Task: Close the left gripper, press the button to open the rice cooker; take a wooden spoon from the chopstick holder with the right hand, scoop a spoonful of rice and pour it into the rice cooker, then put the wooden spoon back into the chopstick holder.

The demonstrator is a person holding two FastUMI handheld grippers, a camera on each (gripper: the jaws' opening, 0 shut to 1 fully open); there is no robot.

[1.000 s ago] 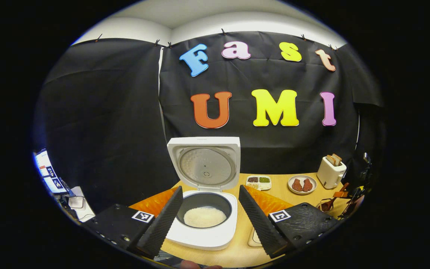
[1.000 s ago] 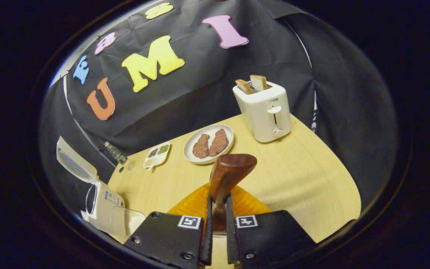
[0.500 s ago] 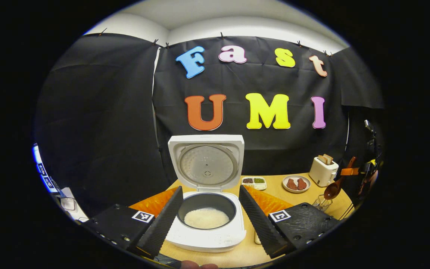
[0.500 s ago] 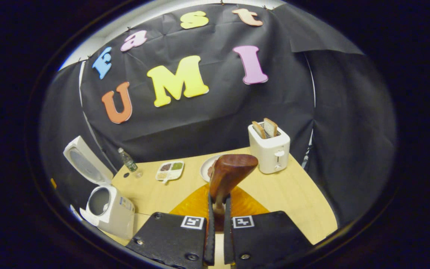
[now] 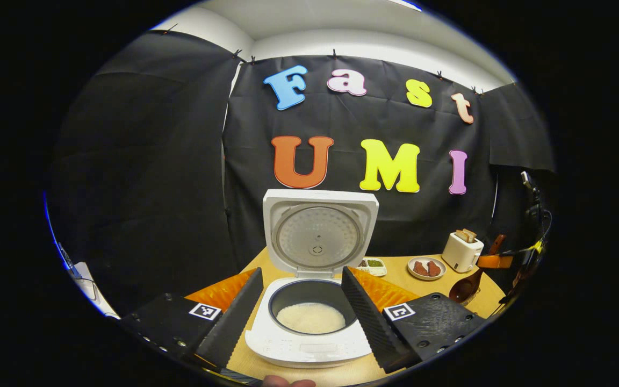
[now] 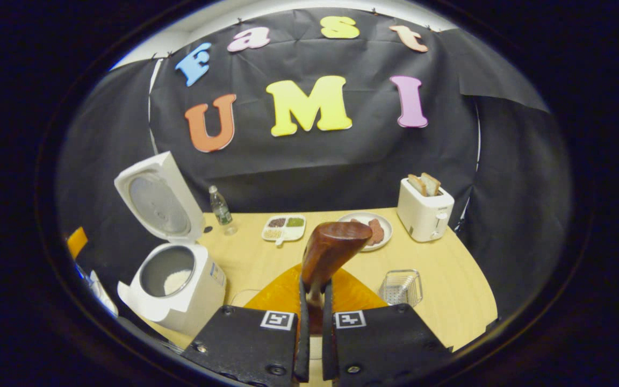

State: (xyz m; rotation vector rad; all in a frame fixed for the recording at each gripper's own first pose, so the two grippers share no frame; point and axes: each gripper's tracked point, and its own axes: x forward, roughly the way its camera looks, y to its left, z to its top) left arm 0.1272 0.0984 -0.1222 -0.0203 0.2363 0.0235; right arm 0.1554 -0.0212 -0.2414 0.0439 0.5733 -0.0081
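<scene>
The white rice cooker (image 5: 309,338) stands open with its lid (image 5: 320,236) upright and white rice (image 5: 311,318) in the dark pot. My left gripper (image 5: 301,317) is open, its fingers framing the pot from nearer the camera. In the right gripper view, my right gripper (image 6: 314,317) is shut on the handle of the wooden spoon (image 6: 332,248), whose bowl points up and away. The wire chopstick holder (image 6: 401,287) sits on the table just right of it. The cooker (image 6: 178,282) is off to the left. Far right in the left gripper view, the spoon (image 5: 464,289) hangs above the table.
On the wooden table (image 6: 449,290) stand a white toaster (image 6: 425,210) with bread, a plate of meat (image 6: 379,230), a divided dish (image 6: 283,228) and a small bottle (image 6: 219,206). A clear container's edge (image 6: 242,295) shows beside the cooker.
The right gripper has risen and pulled back with the spoon, its view swinging left to take in the cooker and holder. The left gripper drew slightly closer to the cooker, still open.
</scene>
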